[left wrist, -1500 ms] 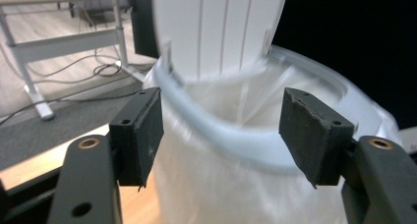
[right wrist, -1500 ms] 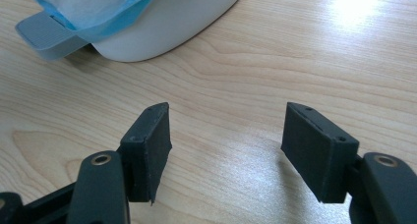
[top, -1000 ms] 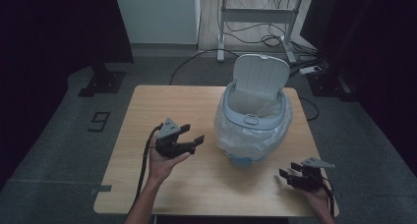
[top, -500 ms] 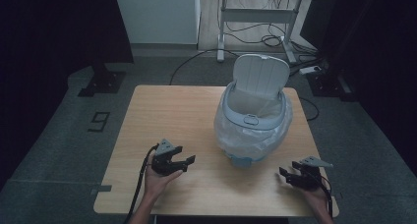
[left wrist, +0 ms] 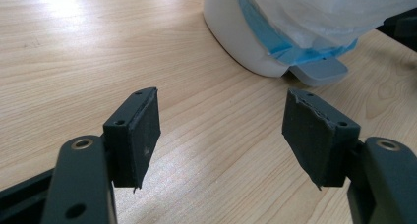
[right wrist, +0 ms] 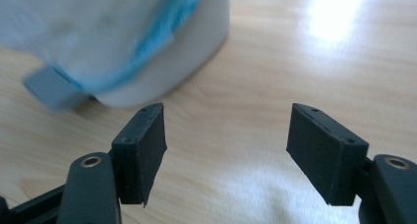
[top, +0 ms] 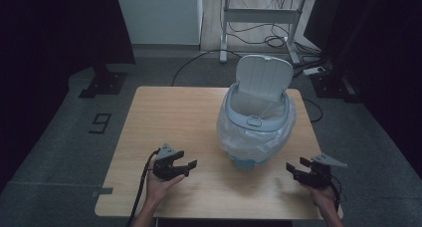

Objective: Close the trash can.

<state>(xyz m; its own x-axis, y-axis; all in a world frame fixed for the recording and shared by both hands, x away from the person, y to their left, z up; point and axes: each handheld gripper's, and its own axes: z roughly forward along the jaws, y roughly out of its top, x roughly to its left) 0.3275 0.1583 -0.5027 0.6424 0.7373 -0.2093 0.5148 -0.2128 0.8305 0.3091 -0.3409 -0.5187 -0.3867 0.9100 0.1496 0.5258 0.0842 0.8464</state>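
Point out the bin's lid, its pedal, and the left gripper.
lid (top: 264, 77), high view, middle of the raised lid
pedal (left wrist: 319, 70), left gripper view, its flat top
left gripper (top: 188, 168), high view, between its fingertips

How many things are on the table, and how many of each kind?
Bins: 1, a pale pedal bin with its lid up and a plastic liner over its sides
Grippers: 2, the left gripper and the right gripper, both open
Total: 3

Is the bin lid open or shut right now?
Open. The lid stands upright behind the bin, and the bag inside shows.
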